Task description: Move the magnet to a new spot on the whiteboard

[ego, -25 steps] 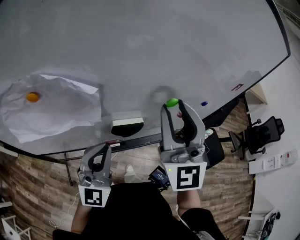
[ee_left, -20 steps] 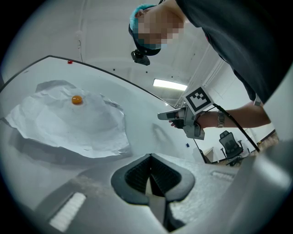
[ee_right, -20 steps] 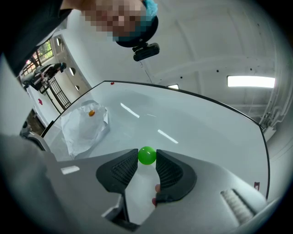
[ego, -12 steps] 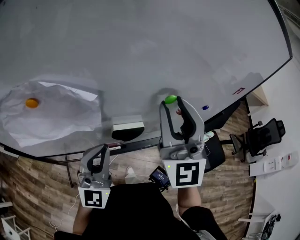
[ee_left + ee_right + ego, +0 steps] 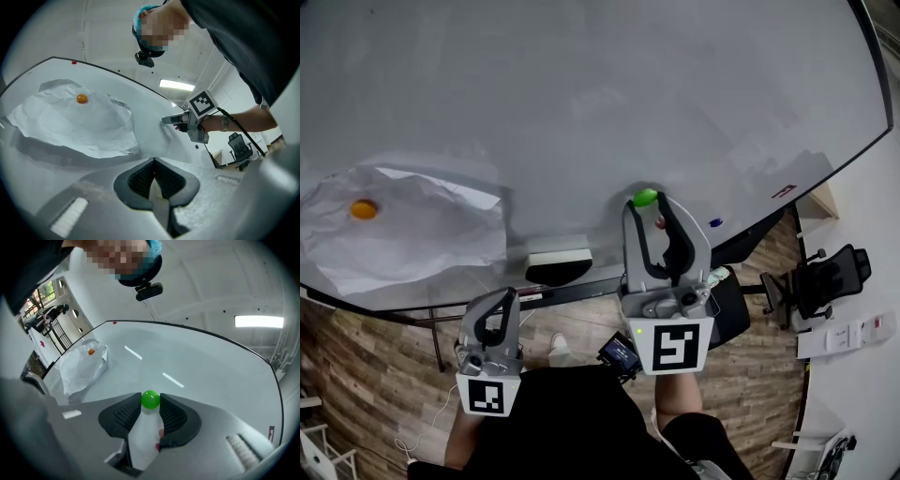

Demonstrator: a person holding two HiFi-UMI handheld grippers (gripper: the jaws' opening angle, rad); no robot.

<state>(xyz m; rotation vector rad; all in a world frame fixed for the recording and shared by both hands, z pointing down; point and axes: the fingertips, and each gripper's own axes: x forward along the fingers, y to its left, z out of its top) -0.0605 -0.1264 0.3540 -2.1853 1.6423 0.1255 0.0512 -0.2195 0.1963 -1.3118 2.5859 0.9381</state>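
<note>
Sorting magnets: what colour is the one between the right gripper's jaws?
Green magnet; right gripper view.

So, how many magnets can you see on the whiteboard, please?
4: a green magnet in the right gripper's jaws, an orange magnet on the paper at left, a small red magnet behind that gripper, a small blue magnet further right. More may be hidden.

Whiteboard [image 5: 581,75], paper [image 5: 403,234], orange magnet [image 5: 364,209], green magnet [image 5: 644,198]

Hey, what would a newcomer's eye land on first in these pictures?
The bright green magnet, pinched between the tips of the right gripper against the whiteboard, catches the eye first. Next comes the crumpled white paper at the board's left, with an orange magnet on it. The left gripper sits shut, low and off the board.
</note>
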